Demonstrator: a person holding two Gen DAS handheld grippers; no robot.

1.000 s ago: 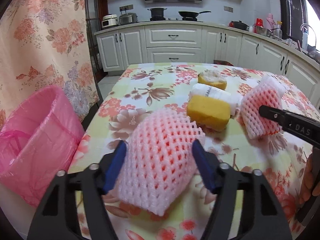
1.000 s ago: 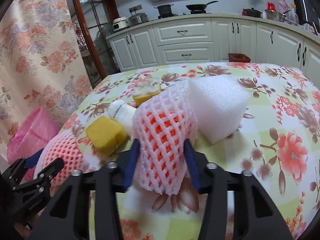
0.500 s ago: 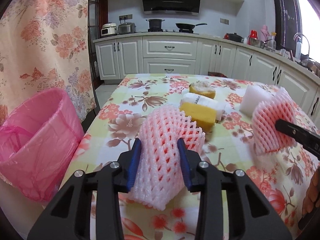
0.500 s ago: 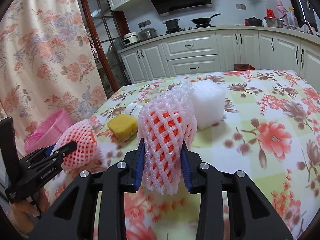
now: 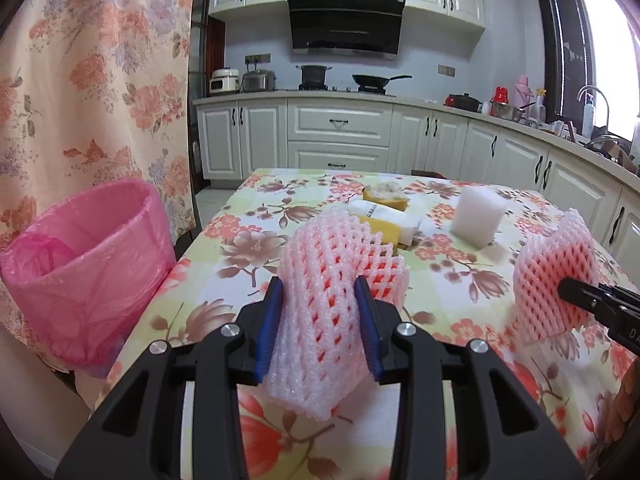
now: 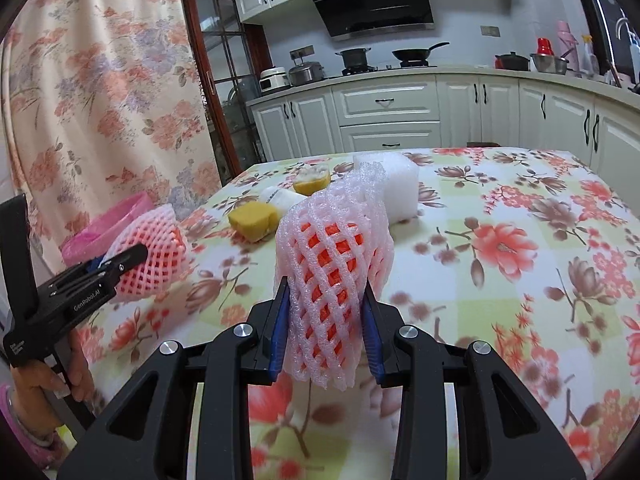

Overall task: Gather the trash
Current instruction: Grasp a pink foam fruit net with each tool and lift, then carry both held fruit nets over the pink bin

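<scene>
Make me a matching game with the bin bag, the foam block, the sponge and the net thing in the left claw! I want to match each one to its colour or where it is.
Things:
1. bin bag
2. foam block
3. sponge
4. foam net

Matches:
A. squeezed between blue pads
B. yellow, lying on the tablecloth
C. pink, beside the table's edge
D. white, standing on the tablecloth

Pairs: 1-C, 2-D, 3-B, 4-A. The foam net is the one in the left claw.
</scene>
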